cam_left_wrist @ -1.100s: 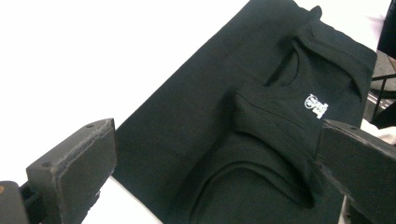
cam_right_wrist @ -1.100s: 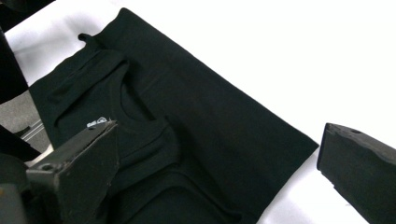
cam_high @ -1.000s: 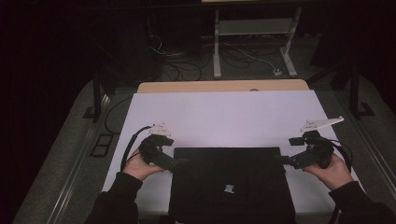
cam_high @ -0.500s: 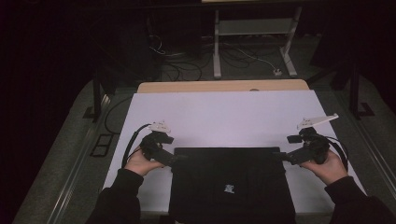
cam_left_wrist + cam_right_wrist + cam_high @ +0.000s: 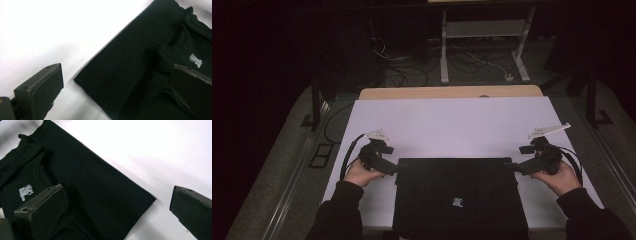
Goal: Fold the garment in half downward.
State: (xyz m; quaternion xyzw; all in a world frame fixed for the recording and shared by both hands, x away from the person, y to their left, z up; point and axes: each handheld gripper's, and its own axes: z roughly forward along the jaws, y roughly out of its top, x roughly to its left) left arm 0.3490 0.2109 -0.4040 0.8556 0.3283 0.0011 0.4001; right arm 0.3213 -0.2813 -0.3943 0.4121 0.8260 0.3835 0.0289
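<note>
A black garment, folded flat into a rectangle with a small white print near its middle, lay on the near part of the white table, its near edge reaching the table's near edge. The left gripper sat at the garment's far left corner and the right gripper at its far right corner, each held low by a hand resting on the table. In the left gripper view the 2 jaws stood well apart, 1 over bare table and 1 over the cloth, with the corner between them; nothing was clamped. The right gripper view showed the same in mirror: jaws wide apart, the far right corner lying between them, ungripped. The collar and the print showed on the cloth's upper layer. Judging from this, the work in hand was folding the garment, and the step was lining up both grippers on the 2 far corners for a grasp. The next move would call for sliding 1 jaw of each gripper under the cloth edge, closing both together on all layers, then lifting evenly so the fold stayed square. A jaw that caught only the top layer could pull the stack askew.
</note>
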